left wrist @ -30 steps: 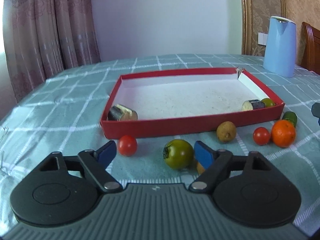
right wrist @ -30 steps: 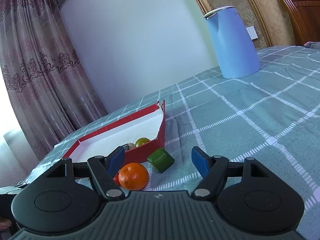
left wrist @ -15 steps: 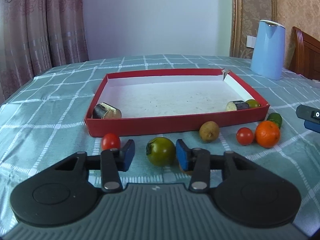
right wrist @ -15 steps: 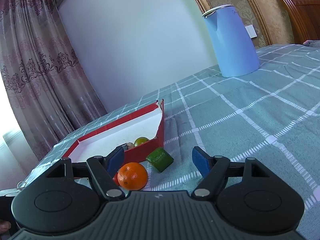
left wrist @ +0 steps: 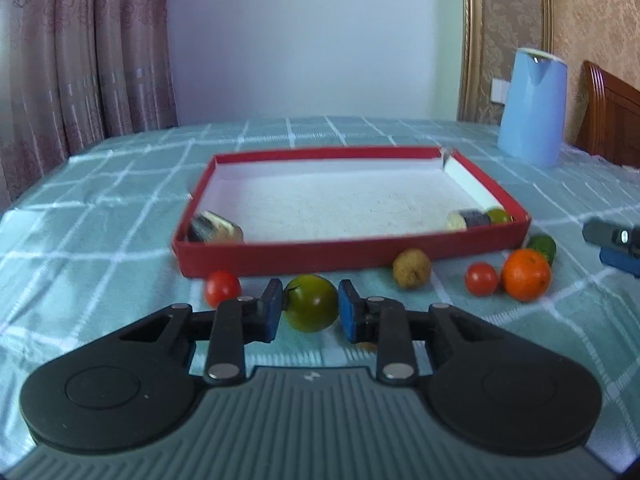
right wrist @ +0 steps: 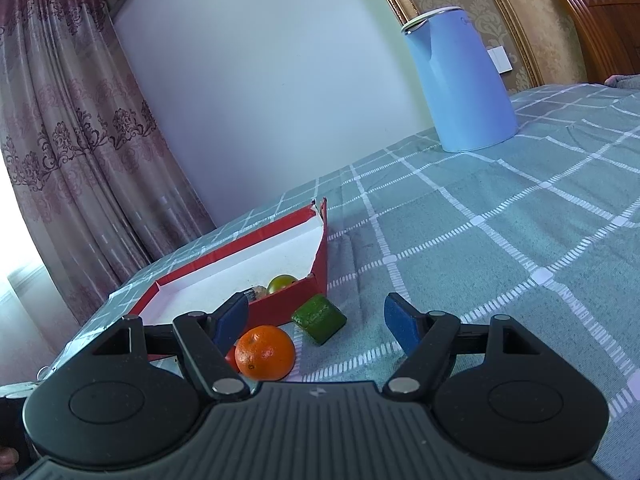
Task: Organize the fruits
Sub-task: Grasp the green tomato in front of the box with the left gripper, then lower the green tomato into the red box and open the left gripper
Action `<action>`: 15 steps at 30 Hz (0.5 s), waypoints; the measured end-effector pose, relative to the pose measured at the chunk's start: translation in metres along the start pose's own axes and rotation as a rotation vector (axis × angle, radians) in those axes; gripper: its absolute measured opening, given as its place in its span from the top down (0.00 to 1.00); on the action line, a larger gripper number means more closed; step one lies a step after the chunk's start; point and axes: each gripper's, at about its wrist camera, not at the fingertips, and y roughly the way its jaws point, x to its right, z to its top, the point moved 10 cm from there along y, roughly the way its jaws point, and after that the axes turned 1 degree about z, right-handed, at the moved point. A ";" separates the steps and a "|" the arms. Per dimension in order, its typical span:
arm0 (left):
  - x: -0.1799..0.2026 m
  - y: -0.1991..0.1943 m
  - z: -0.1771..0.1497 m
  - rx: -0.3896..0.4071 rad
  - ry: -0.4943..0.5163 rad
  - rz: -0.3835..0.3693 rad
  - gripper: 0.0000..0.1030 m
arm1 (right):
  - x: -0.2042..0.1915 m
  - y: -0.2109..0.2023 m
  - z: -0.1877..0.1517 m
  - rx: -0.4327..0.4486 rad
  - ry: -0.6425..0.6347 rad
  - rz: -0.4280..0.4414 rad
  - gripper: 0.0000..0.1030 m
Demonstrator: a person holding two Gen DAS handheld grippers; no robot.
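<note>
Your left gripper (left wrist: 309, 312) has its two blue pads on either side of the green tomato (left wrist: 311, 302). The pads are right up against it, but you cannot tell for sure if they squeeze it. The tomato sits on the checked tablecloth (left wrist: 100, 248), just in front of the red box (left wrist: 304, 254). A small red tomato (left wrist: 222, 288) is just to the left of your left pad. Off to the right are a brown fruit (left wrist: 412, 269), another red tomato (left wrist: 481, 279) and an orange (left wrist: 526, 275), all near the front wall of the box. Inside the box, one dark piece (left wrist: 214, 229) lies in the near left corner and another dark piece (left wrist: 468, 219) lies in the near right corner.

Your right gripper (right wrist: 316, 320) is spread wide and holds nothing. The orange (right wrist: 265, 352) sits just past its left pad, and a green chunk (right wrist: 319, 318) lies ahead between the pads. A blue kettle (right wrist: 460, 80) stands far ahead to the right
</note>
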 end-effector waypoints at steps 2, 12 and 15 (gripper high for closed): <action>-0.008 -0.003 0.013 0.025 -0.017 0.017 0.74 | 0.000 0.000 0.000 -0.001 -0.001 0.000 0.27; -0.027 0.032 0.064 0.048 -0.009 0.140 0.74 | 0.001 0.000 0.000 -0.002 0.012 0.017 0.27; -0.029 0.045 0.065 0.032 -0.013 0.152 0.74 | 0.001 0.000 0.000 -0.001 0.016 0.023 0.27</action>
